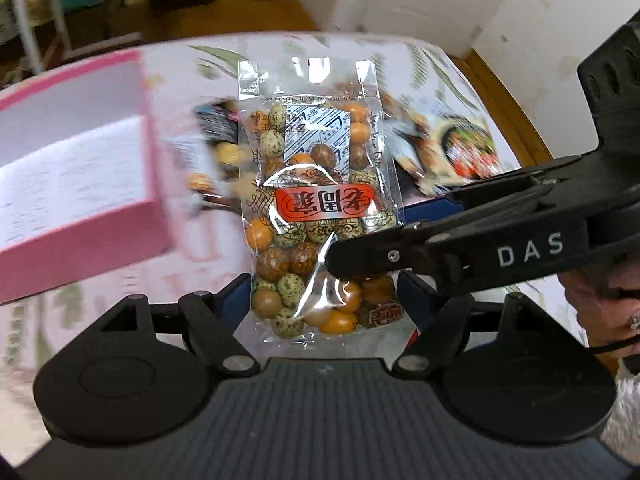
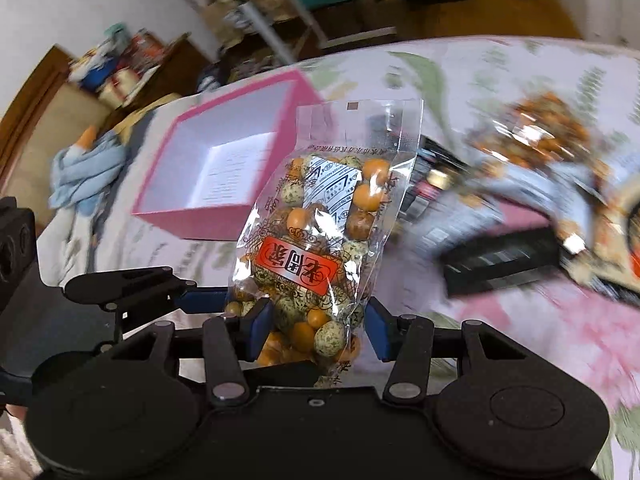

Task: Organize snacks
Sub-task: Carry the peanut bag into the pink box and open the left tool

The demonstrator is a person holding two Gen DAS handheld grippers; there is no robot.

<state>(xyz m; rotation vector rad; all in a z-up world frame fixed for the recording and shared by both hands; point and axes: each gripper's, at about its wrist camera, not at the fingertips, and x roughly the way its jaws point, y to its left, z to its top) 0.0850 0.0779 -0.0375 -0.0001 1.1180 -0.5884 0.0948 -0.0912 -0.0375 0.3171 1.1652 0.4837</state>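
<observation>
Aloft: clear nut bag [image 1: 316,216], red label; both claws [image 1: 324,304] [image 2: 316,332] clamp it.

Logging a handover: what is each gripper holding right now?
Left gripper: closed on the snack bag.
Right gripper: closed on the same snack bag.

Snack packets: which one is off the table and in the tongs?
The clear bag of speckled and orange coated nuts with the red label. Both tongs grip it; the other packets lie on the flowered cloth.
</observation>
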